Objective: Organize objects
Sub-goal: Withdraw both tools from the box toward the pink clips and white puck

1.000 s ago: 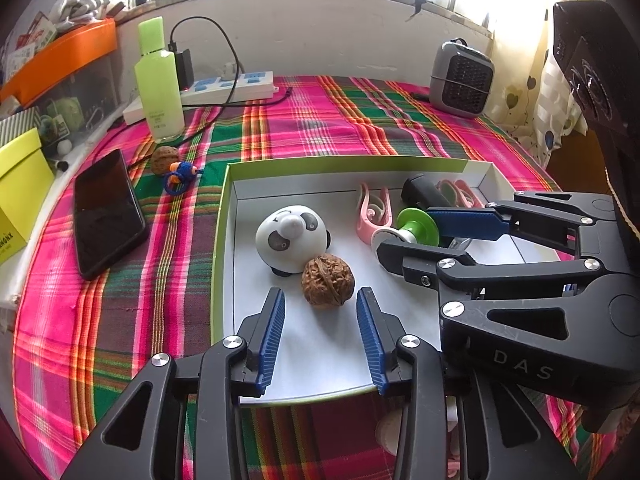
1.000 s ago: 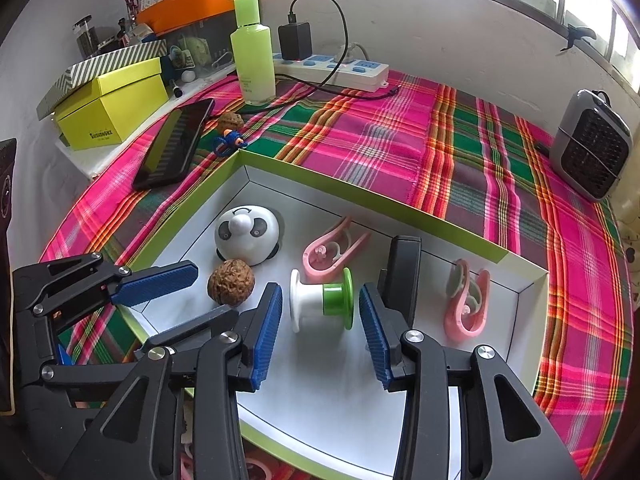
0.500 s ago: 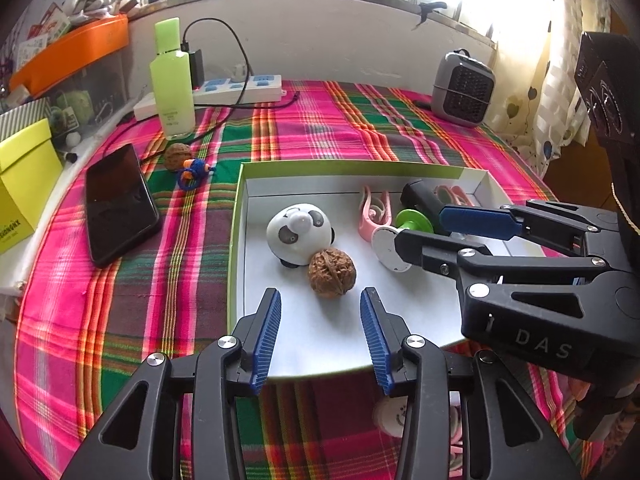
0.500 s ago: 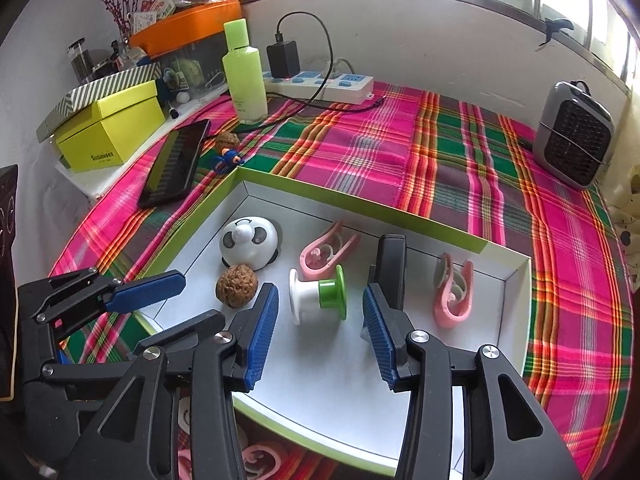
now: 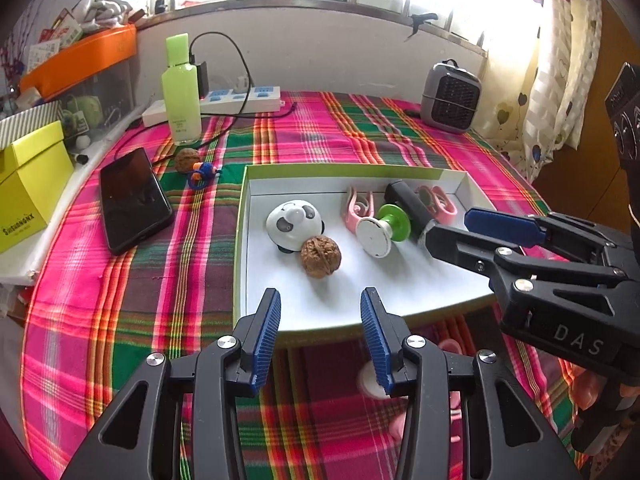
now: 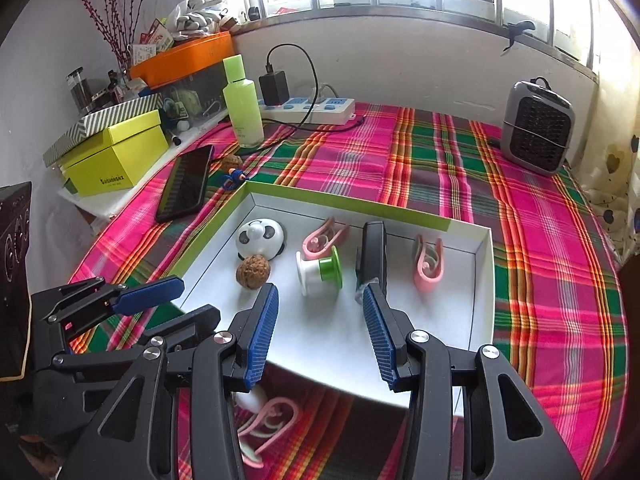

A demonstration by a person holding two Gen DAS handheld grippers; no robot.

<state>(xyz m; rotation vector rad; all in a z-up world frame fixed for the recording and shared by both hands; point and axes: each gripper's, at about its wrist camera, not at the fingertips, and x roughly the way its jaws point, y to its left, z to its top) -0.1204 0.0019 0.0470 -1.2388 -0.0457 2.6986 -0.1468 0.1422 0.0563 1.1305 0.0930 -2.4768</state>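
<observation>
Left wrist view: the left gripper (image 5: pixel 320 322) hangs with jaws apart and empty over the near edge of the white tray (image 5: pixel 400 300) on the plaid counter (image 5: pixel 120 300). The walnut (image 5: pixel 321 257) touches the panda toy (image 5: pixel 295 225); the right gripper (image 5: pixel 452 232) hides the black bar's near end.

Right wrist view: the right gripper (image 6: pixel 320 326), jaws apart and empty, leaves the whole black bar (image 6: pixel 373 256) visible, its long axis running near to far. The spool (image 6: pixel 320 270) lies on its side, axis left-right.
</observation>
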